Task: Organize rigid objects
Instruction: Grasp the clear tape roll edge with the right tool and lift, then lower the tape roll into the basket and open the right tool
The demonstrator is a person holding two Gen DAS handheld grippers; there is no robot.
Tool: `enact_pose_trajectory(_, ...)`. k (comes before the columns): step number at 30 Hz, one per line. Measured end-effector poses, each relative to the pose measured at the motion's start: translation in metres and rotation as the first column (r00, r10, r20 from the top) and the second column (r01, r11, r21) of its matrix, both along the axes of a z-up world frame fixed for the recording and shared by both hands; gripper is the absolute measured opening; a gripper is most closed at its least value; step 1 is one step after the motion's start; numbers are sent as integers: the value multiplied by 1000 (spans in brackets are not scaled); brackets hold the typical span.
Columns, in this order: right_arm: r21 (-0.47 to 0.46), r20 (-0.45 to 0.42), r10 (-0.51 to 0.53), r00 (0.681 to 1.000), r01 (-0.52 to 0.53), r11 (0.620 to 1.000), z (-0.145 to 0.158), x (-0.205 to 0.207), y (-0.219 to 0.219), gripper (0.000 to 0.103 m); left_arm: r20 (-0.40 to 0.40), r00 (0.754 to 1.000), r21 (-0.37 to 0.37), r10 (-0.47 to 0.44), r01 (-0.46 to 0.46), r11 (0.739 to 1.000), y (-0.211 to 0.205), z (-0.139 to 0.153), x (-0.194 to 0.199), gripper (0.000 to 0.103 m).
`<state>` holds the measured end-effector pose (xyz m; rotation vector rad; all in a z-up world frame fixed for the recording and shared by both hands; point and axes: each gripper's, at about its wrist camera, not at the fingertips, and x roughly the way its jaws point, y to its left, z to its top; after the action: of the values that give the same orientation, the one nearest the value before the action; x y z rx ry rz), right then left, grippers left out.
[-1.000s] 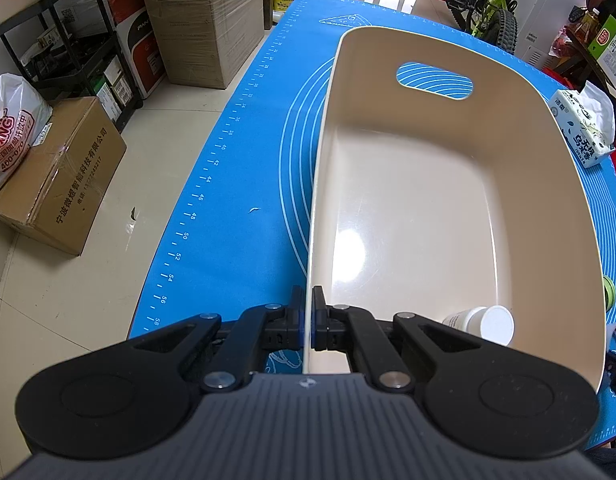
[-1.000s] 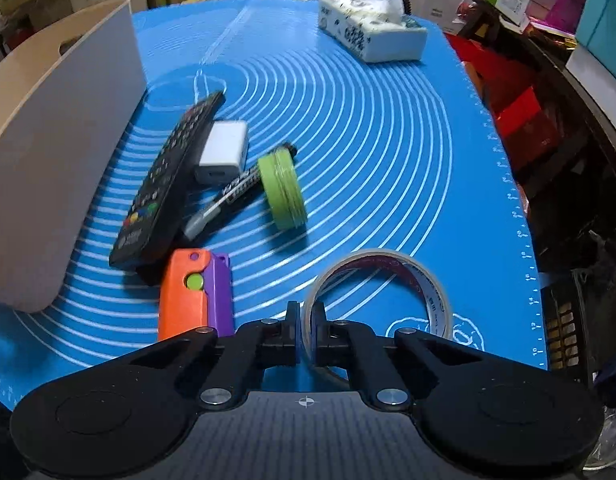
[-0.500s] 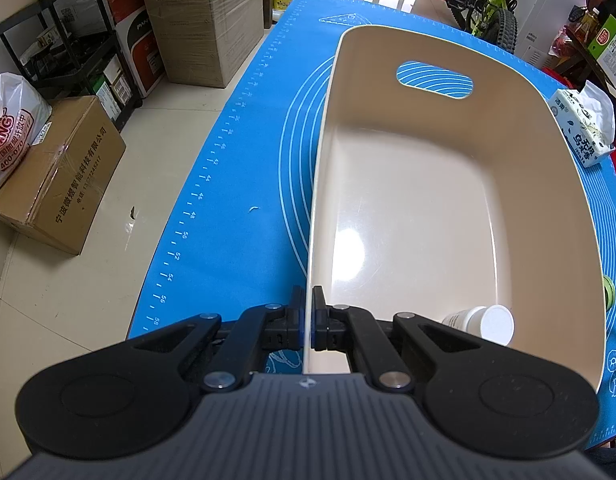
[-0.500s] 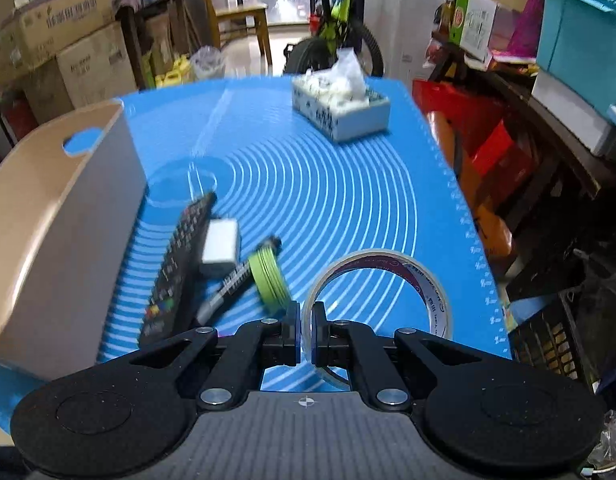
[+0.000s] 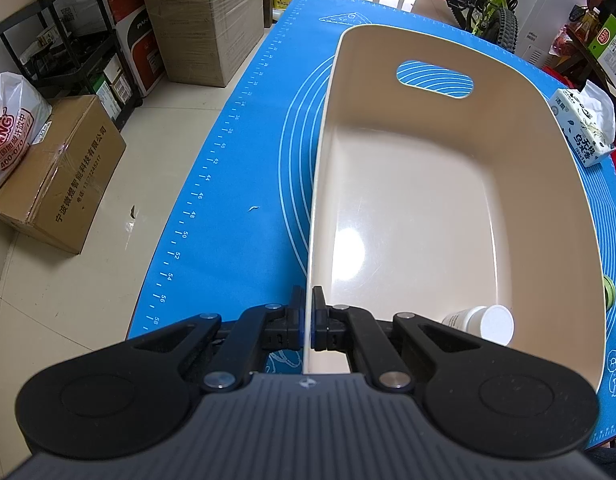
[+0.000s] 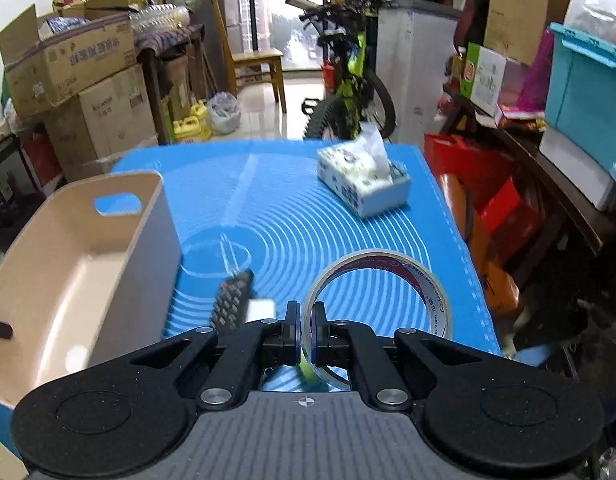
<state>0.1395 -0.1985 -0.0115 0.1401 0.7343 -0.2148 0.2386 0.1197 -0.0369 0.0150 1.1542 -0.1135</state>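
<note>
With one white bottle (image 5: 482,322) binned, our left gripper (image 5: 308,316) clamped the basket (image 5: 314,200) wall; our right gripper (image 6: 305,334) pinched the tape roll (image 6: 428,292), remote (image 6: 231,298) still out.

The left gripper (image 5: 307,322) points steeply down. Its two black jaws are pressed tight together on the thin side wall of the beige bin (image 5: 448,200), one jaw on the outside and one on the inside. The wide black arms of the gripper spread out to both sides below the jaws.

The right gripper (image 6: 305,334) points down at a gentler slant. Its jaws are nearly together and pinch the near side of the tape roll (image 6: 428,300). The roll sticks out past the fingertips and hangs in the air above the blue mat (image 6: 267,208).
</note>
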Motion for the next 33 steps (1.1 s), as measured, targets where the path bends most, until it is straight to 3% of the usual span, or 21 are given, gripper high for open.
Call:
enact_pose_trajectory(13, 26, 120, 138, 983, -142, 990, 36, 47, 60, 16, 0, 1000, 1, 0, 0, 1000, 0, 0, 0, 4)
enact_pose_trajectory(24, 108, 57, 271, 961, -276, 955, 21, 94, 132, 16, -2, 1000, 3, -3, 3, 1000, 2, -1, 1, 3)
enact_pose_trajectory(33, 77, -57, 375, 925, -371, 926, -4, 110, 182, 17, -6, 1000, 1, -5, 5, 1000, 2, -1, 2, 3)
